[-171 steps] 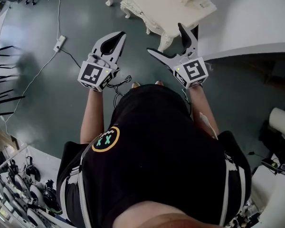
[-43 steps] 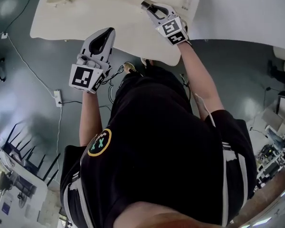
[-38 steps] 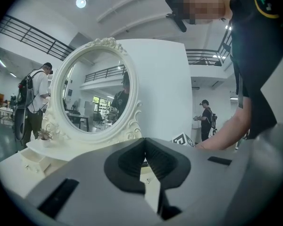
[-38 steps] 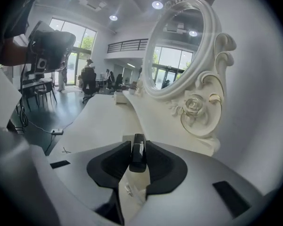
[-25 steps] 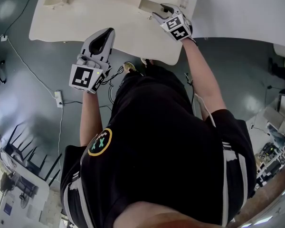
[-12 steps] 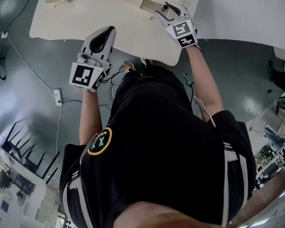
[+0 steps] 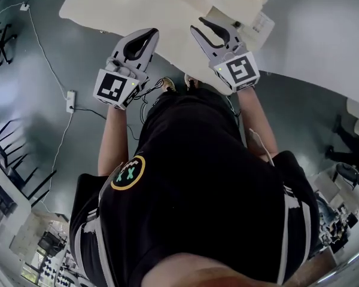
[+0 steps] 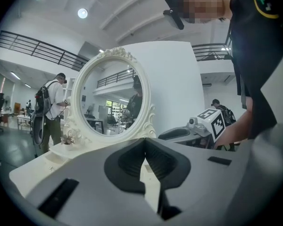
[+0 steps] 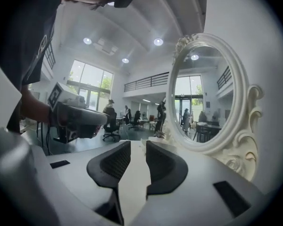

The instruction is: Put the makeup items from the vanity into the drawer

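The cream vanity (image 7: 137, 11) carries an oval mirror (image 9: 205, 102) at its back edge; makeup items cannot be made out on it. Over its front edge the left gripper (image 7: 149, 34) is pinched together on nothing. The right gripper (image 7: 200, 26) is closing, with a narrow, empty gap. Their cubes bear only black-and-white square markers.

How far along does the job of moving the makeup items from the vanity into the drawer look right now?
Done: nothing shows any item stowed. In hand: nothing; the left gripper is shut and empty, the right gripper has jaws closing with nothing between them, both over the near edge of the vanity. Left: unclear; no makeup item can be made out on the vanity.
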The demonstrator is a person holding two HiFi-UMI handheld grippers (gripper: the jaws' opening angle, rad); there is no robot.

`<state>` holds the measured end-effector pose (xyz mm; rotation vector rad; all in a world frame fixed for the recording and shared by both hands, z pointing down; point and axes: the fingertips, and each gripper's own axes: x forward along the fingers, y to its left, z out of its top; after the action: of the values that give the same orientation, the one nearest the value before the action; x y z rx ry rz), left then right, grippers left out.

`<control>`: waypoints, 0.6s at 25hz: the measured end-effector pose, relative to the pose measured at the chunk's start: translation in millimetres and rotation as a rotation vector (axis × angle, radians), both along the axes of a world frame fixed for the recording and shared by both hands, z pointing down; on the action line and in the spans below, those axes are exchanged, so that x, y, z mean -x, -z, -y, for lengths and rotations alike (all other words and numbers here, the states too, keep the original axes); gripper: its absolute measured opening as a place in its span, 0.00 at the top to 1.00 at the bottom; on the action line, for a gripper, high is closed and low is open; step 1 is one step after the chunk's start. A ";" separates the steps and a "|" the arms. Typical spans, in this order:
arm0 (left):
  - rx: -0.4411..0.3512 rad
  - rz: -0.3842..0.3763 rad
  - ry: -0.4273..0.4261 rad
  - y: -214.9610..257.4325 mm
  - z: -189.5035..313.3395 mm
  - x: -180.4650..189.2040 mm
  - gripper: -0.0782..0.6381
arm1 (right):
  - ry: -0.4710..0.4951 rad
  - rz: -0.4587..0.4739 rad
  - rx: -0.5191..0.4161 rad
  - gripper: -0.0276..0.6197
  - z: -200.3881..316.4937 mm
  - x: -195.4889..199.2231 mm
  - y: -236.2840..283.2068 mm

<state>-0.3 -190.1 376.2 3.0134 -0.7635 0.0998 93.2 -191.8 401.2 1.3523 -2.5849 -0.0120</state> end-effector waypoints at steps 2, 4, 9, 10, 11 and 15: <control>-0.002 0.002 0.037 0.4 2.2 6.7 0.86 | 0.049 0.014 -0.009 0.78 2.2 15.3 1.3; -0.004 0.007 0.063 -1.2 3.1 21.4 0.86 | 0.091 0.022 -0.007 0.78 5.1 36.4 -0.4; -0.016 0.013 0.151 3.2 3.0 55.5 0.86 | 0.167 0.042 -0.023 0.88 7.4 71.1 11.1; -0.018 0.014 0.162 3.3 2.6 60.0 0.86 | 0.175 0.045 -0.031 0.90 6.8 74.6 13.5; -0.020 0.013 0.170 3.2 2.1 64.0 0.86 | 0.187 0.047 -0.042 0.92 5.7 78.8 16.5; -0.019 0.007 0.196 4.2 2.5 77.0 0.86 | 0.249 0.072 -0.101 0.92 -1.1 104.6 39.5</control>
<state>-77.3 -192.5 372.0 2.9366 -1.0610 0.0977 -11.4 -190.7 361.7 1.0701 -2.8323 -0.1391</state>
